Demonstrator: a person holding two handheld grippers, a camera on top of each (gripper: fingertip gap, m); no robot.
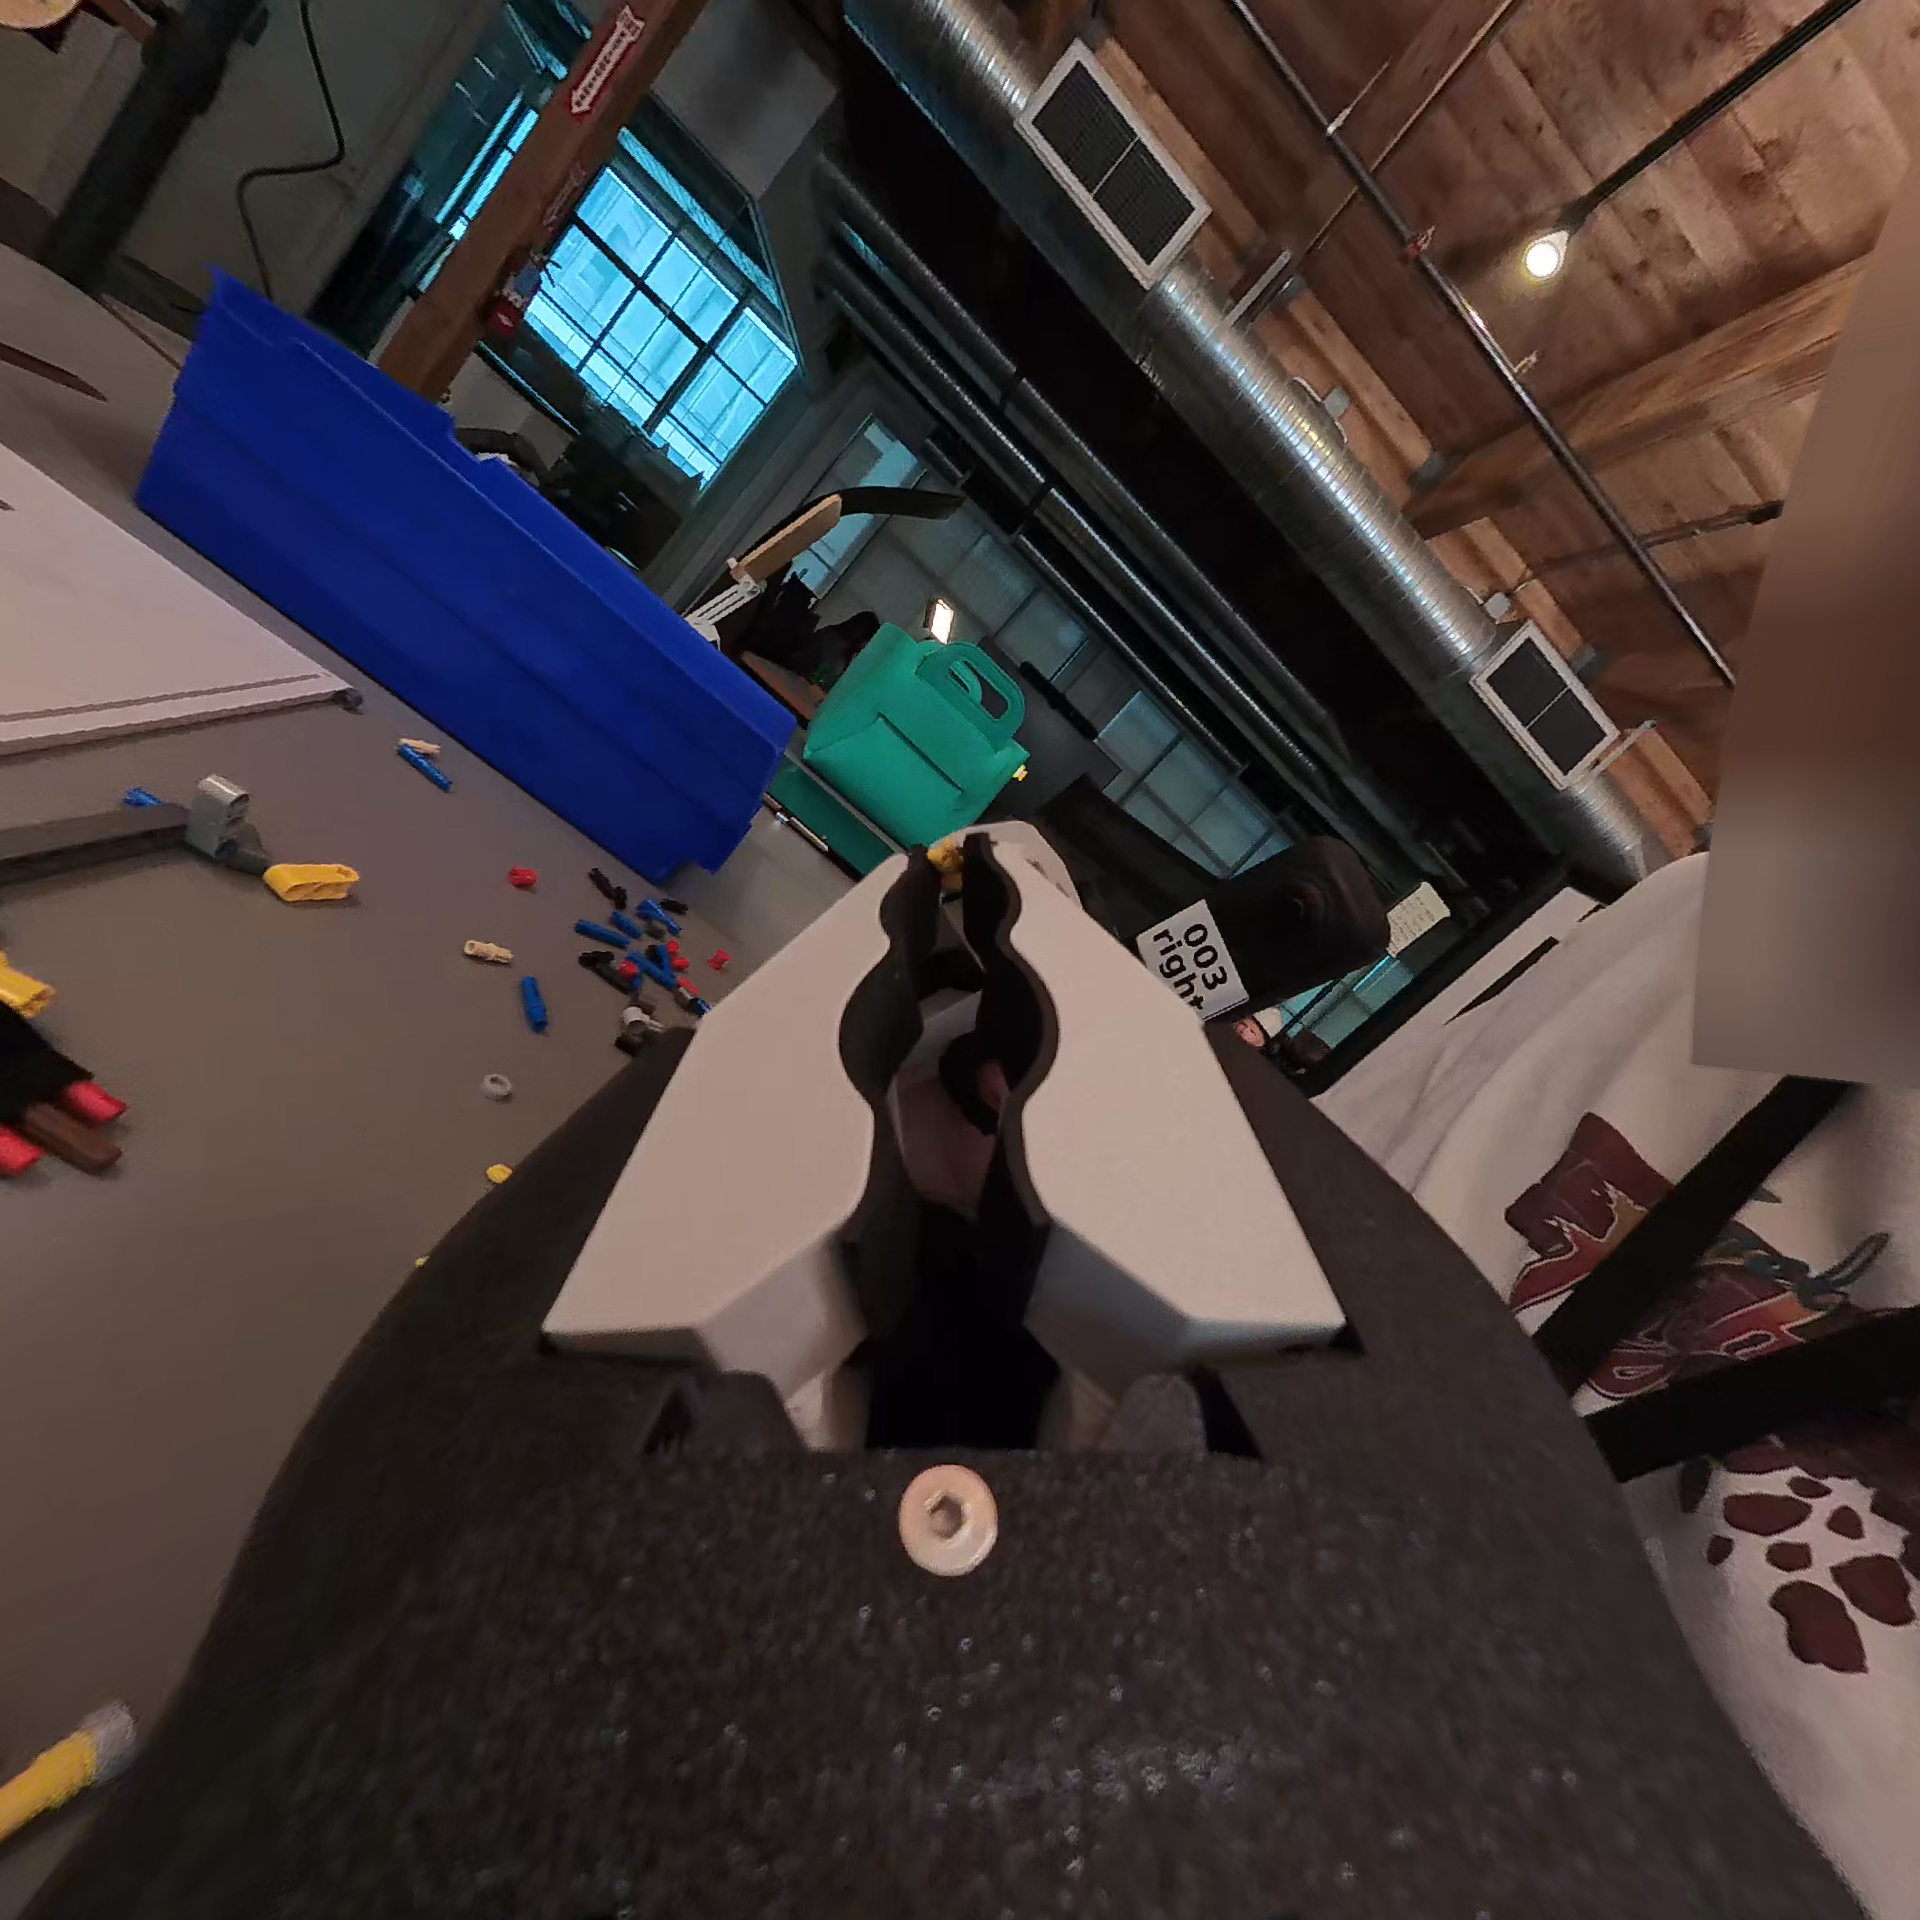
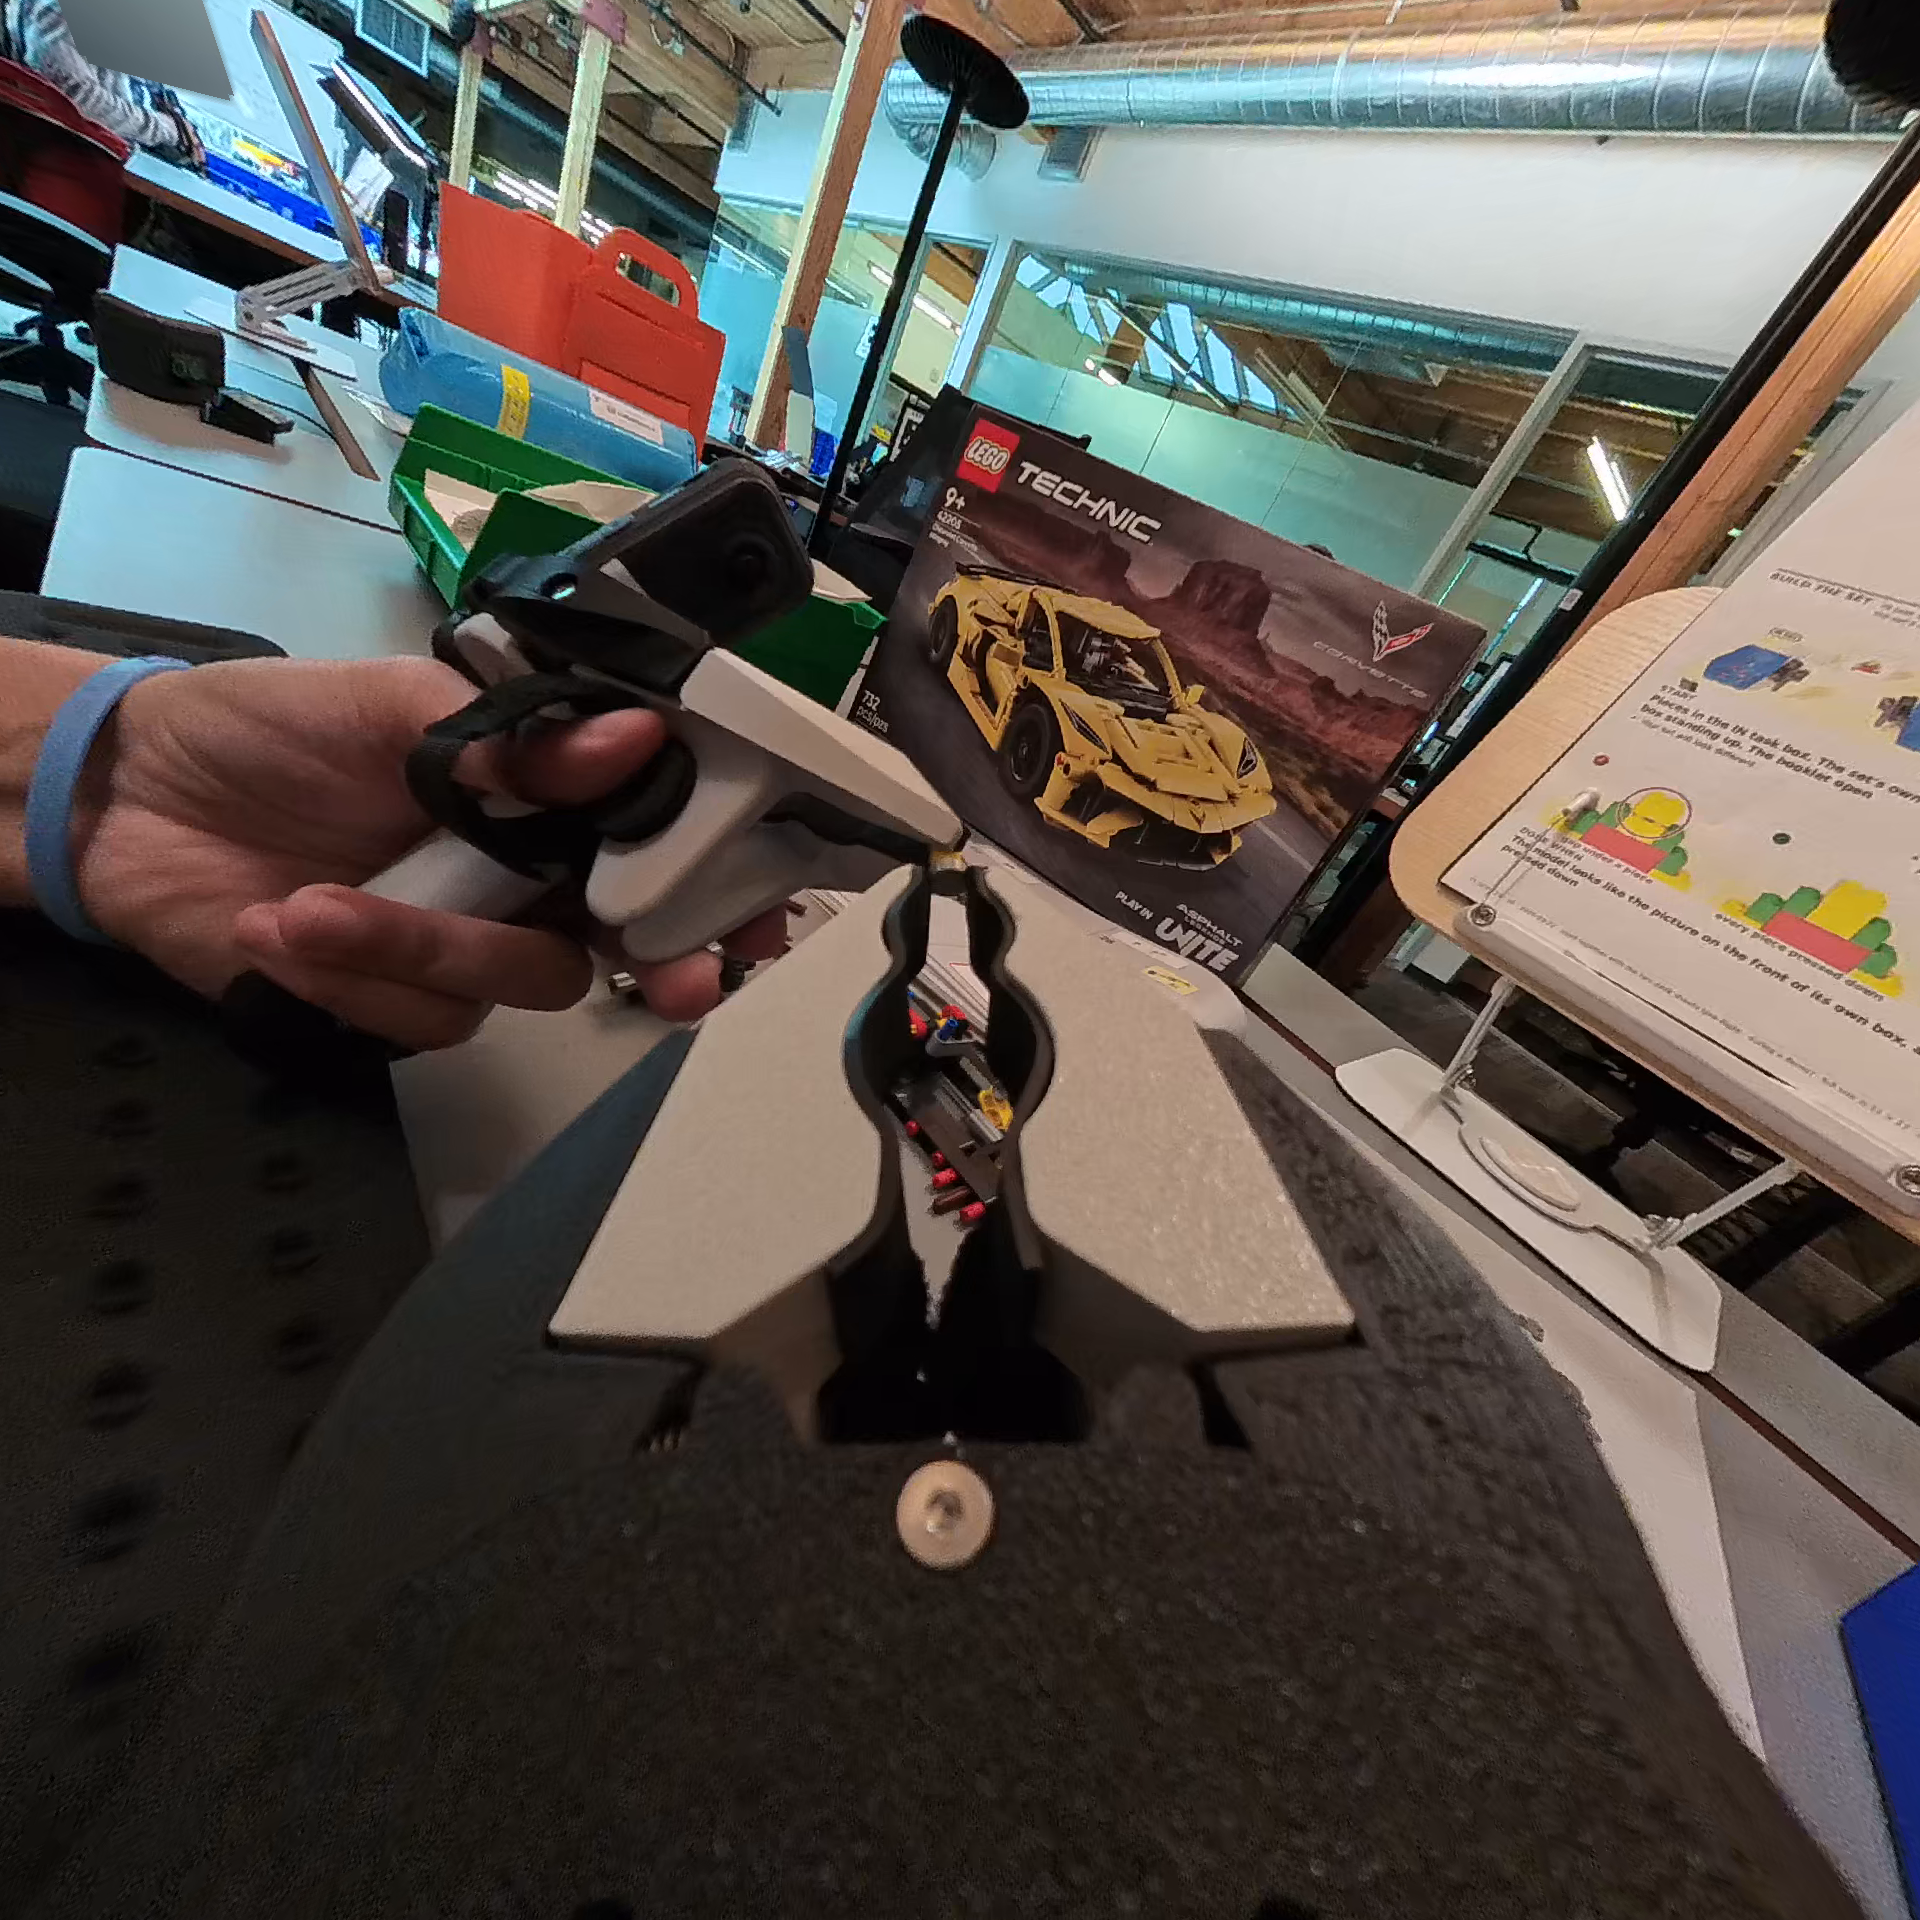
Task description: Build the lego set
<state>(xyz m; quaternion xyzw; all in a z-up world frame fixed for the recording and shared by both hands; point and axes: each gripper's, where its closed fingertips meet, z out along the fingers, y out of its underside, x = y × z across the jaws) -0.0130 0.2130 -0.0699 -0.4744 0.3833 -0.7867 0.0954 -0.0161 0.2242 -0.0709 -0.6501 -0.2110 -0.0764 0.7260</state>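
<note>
Both grippers up off the table, tips meeting in mid-air. Left gripper (image 1: pixel 948 860) pinched narrow on a small yellow piece (image 1: pixel 943 856) right at the fingertips. Seen from the right wrist view, left gripper (image 2: pixel 951 847) reaching in from the left, gripped by a hand (image 2: pixel 312 810) with a blue wristband (image 2: pixel 62 779), its tip touching the tip of the right gripper (image 2: pixel 948 878). Right gripper also drawn in narrow, closed on the same tiny yellow-and-pale piece (image 2: pixel 945 860) wedged between the two tools; exact shape of the piece too small to tell.

Below and left of the left gripper, loose pins (image 1: pixel 634 951) in blue, red and black scattered on the grey table (image 1: pixel 312 1091), a yellow connector (image 1: pixel 310 881) farther left, a grey beam with a joint (image 1: pixel 213 816) beyond that. Big blue bin (image 1: pixel 468 613) behind the pins, a green bag (image 1: pixel 920 717) past its far end.

Straight beyond the right gripper, set box (image 2: pixel 1164 727) standing upright, yellow car pictured on its front. To the right, an instruction sheet on a wooden stand (image 2: pixel 1704 831). Through the gap between the right gripper's fingers, a partly built dark frame with red pins (image 2: pixel 951 1143) lying on the table below. Green tray (image 2: pixel 457 520) behind the left gripper, orange bag (image 2: pixel 582 301) well beyond it.
</note>
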